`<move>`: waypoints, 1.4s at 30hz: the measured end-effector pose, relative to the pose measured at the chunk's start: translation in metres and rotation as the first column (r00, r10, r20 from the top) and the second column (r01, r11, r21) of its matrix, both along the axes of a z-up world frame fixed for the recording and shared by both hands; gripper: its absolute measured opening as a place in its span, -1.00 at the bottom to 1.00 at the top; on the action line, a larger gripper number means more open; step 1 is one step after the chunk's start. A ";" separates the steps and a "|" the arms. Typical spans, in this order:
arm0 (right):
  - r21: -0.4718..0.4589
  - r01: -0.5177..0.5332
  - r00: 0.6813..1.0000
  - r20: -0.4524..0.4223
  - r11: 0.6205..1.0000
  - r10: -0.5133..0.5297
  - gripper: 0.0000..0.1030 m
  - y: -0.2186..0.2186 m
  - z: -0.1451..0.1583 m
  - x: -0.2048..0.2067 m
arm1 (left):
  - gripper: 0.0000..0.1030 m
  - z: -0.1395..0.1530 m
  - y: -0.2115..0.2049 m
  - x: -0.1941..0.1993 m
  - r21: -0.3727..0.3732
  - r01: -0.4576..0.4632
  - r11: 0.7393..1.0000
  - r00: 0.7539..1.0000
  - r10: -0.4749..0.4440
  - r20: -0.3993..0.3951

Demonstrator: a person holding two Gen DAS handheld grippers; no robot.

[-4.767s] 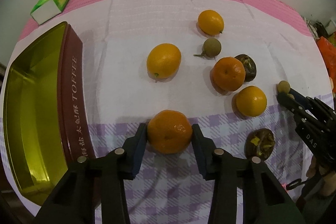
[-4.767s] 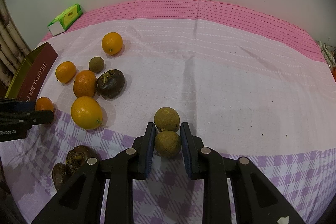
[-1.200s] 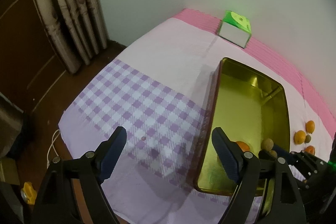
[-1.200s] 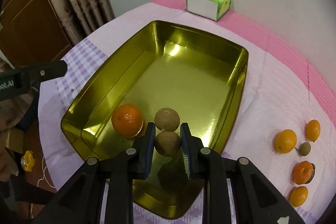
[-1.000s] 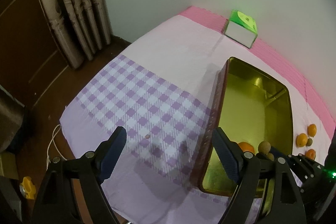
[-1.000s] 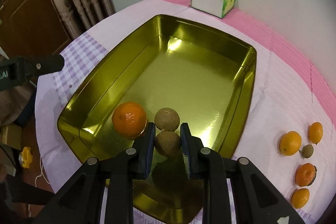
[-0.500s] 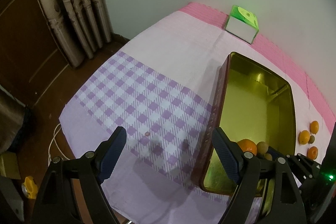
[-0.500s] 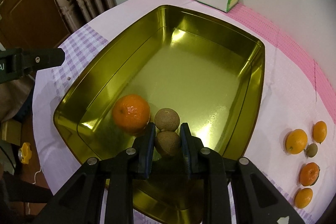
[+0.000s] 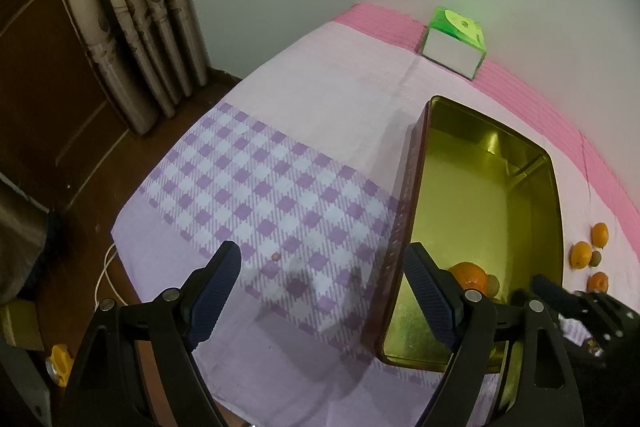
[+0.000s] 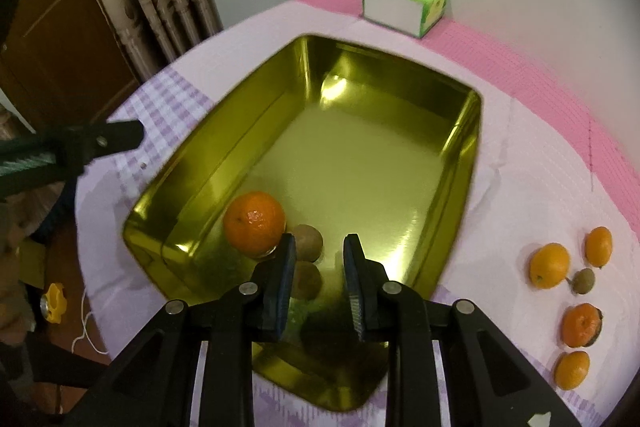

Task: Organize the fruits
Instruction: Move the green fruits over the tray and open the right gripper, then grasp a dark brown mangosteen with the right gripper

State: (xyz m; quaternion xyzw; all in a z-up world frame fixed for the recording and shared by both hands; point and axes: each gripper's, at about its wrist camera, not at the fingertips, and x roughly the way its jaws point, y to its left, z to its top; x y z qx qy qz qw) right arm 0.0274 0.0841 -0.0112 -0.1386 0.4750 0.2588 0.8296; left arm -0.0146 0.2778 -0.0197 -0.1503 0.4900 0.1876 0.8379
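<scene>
Our right hand-held gripper (image 10: 319, 259) hangs apart over the gold metal tin (image 10: 466, 163), which holds one orange mandarin (image 10: 254, 221) and two brown longans (image 10: 307, 242); five fruits (image 10: 549, 264) wait on the worktop. Left hand-held gripper (image 9: 322, 291) gapes empty.

Gold tin (image 10: 460, 183) — perhaps brownish longans (image 10: 308, 241)

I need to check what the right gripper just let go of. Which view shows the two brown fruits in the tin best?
The right wrist view: both brown fruits lie in the gold tin beside the orange, just ahead of the open right gripper. The left wrist view shows only a sliver of one, behind its own finger.
</scene>
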 end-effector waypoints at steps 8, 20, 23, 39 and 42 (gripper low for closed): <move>-0.027 0.121 0.992 0.025 0.992 -0.120 -0.46 -0.076 0.023 -0.012 | 0.62 0.002 -0.005 -0.001 0.013 0.017 1.000 1.000 -0.017 0.004; -0.088 0.382 0.921 -0.046 0.920 -0.386 -0.38 -0.207 0.013 -0.026 | 0.62 0.006 -0.021 0.002 0.047 0.085 0.995 0.996 -0.086 0.009; -0.088 0.398 0.913 -0.060 0.913 -0.403 -0.34 -0.218 0.007 -0.030 | 0.63 0.010 -0.028 0.002 0.058 0.115 0.992 0.993 -0.116 0.024; -0.115 0.469 0.870 -0.111 0.876 -0.481 -0.19 -0.226 -0.020 -0.031 | 0.74 0.015 -0.056 0.003 0.118 0.229 0.966 0.971 -0.235 0.038; -0.098 0.487 0.859 -0.126 0.868 -0.497 -0.19 -0.232 -0.023 -0.030 | 0.74 0.014 -0.057 0.003 0.118 0.230 0.966 0.971 -0.236 0.037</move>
